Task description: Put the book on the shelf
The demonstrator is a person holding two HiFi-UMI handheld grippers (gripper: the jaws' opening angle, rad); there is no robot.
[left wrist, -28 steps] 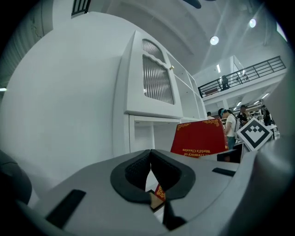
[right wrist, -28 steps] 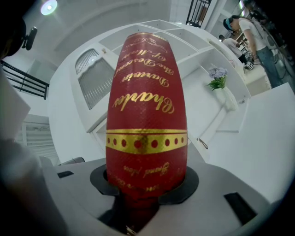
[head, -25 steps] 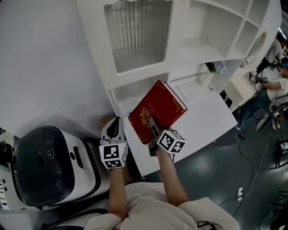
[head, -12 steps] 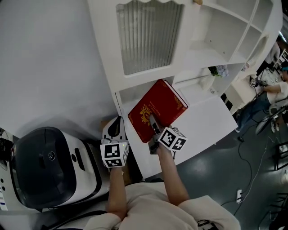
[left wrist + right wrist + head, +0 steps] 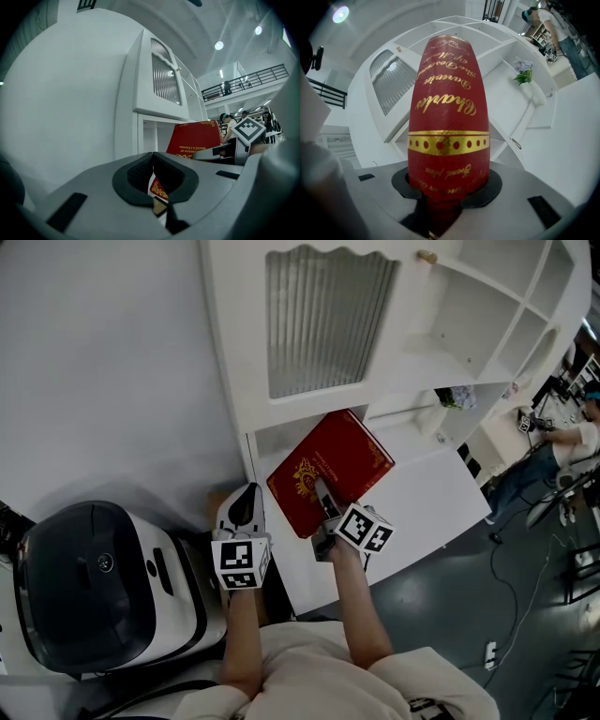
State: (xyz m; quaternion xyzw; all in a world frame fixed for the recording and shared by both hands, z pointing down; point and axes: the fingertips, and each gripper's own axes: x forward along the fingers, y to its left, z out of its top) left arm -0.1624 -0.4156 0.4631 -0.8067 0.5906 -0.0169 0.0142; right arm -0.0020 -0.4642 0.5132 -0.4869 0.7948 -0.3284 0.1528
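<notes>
A red book (image 5: 328, 470) with gold print is tilted above the white desk top (image 5: 427, 498); its far corner is near the low open compartment (image 5: 281, 439) of the white shelf unit (image 5: 441, 352). My right gripper (image 5: 322, 495) is shut on the book's near edge. In the right gripper view the book's spine (image 5: 449, 117) stands up from between the jaws of the right gripper (image 5: 449, 187). My left gripper (image 5: 246, 495) hangs left of the book, shut and holding nothing. In the left gripper view the left gripper (image 5: 153, 165) has the book (image 5: 194, 140) to its right.
A ribbed glass door (image 5: 323, 320) sits above the open compartment. A small vase of flowers (image 5: 457, 397) stands in a shelf bay to the right. A black and white machine (image 5: 94, 587) sits on the floor at the left. A person (image 5: 562, 432) is at the far right.
The shelf unit has slid right and down in the head view. The book and both grippers keep nearly the same pose.
</notes>
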